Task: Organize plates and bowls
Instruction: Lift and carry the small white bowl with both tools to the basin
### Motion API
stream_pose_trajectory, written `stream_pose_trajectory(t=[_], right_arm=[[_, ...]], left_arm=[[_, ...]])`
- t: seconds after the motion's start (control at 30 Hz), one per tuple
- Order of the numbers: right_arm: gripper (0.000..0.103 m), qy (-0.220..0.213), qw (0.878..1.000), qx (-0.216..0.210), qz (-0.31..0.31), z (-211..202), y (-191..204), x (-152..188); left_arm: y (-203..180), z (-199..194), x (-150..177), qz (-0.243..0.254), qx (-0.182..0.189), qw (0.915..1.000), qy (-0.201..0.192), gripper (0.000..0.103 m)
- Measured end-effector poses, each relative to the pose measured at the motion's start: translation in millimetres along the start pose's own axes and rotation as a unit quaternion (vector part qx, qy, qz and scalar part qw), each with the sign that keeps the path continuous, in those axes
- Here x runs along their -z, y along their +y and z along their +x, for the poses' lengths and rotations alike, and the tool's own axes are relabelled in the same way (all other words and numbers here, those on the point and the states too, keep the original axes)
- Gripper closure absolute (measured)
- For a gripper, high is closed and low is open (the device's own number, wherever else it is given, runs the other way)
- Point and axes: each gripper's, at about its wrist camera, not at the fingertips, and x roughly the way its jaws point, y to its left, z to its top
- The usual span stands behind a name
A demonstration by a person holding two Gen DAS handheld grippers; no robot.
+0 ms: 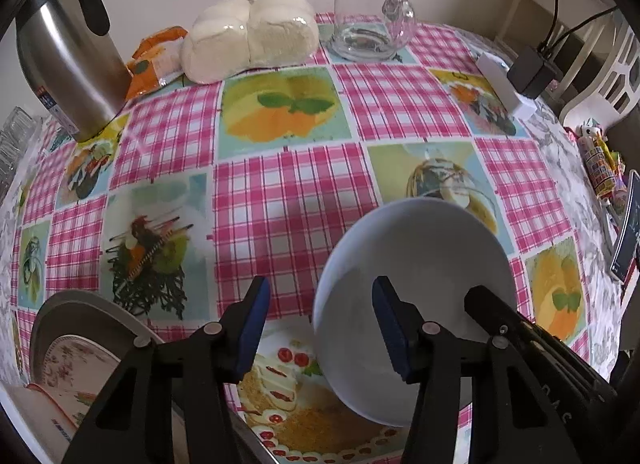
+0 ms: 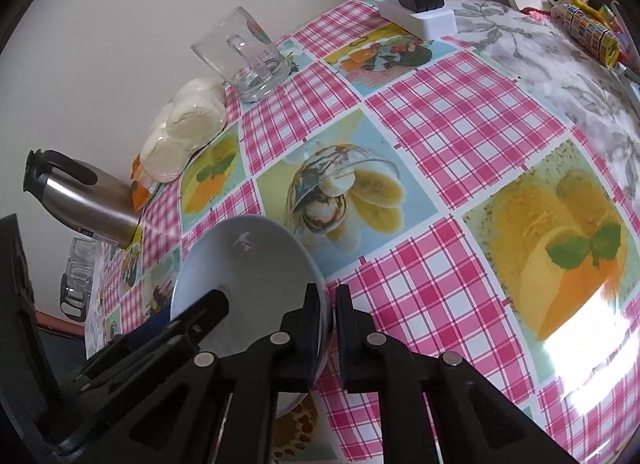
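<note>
A pale blue-white bowl (image 1: 416,264) is held tilted above the checked tablecloth. My right gripper (image 2: 327,328) is shut on its rim, and the bowl (image 2: 248,264) fills the lower left of the right wrist view. My left gripper (image 1: 320,324) is open and empty, its right finger in front of the bowl. The right gripper's black finger (image 1: 504,324) shows at the bowl's right edge. At lower left a metal tray (image 1: 64,312) holds a floral plate (image 1: 76,360) and a white dish with an orange rim (image 1: 32,404).
A steel thermos jug (image 1: 68,60), a bag of bread rolls (image 1: 252,36) and a glass mug (image 1: 372,16) stand at the table's far edge by the wall. A white block with a black charger (image 2: 420,4), sweets (image 2: 588,28) and a phone (image 1: 628,232) lie on the right.
</note>
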Motion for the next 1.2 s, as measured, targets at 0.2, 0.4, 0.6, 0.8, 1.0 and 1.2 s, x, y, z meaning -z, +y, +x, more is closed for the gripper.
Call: stream_pose_trajectory(t=[0.2,0.4,0.6,0.8,1.0,1.2], right_arm=[[0.094,0.002,1.000,0.004,-0.002,1.2,1.5,-0.2],[0.094,0.006,1.000,0.006,0.001,3.8,0.8,0.4],[0.094,0.008,1.000,0.000,0.005,5.6,-0.7,1.3],[0.093,0.011,1.000,-0.004,0.008,7.8,-1.4,2.6],[0.094,0.009,1.000,0.005,0.000,7.2,1.9,2.1],[0.094,0.013,1.000,0.009,0.005,4.8,0.9,2.0]], left_arm=[[-0.5,6.6,2.3,0.007,-0.007,0.9999,0.010,0.054],[-2.2,5.8,2.8,0.013,0.003,0.9999,0.006,0.066],[-4.5,6.0,3.2,0.018,0.017,0.9997,0.003,0.073],[-2.2,7.8,3.1,0.013,0.029,0.9995,0.001,0.076],[-2.6,4.0,2.4,0.013,0.032,0.9994,-0.003,0.082],[-1.7,-0.7,2.9,0.011,0.034,0.9994,-0.005,0.083]])
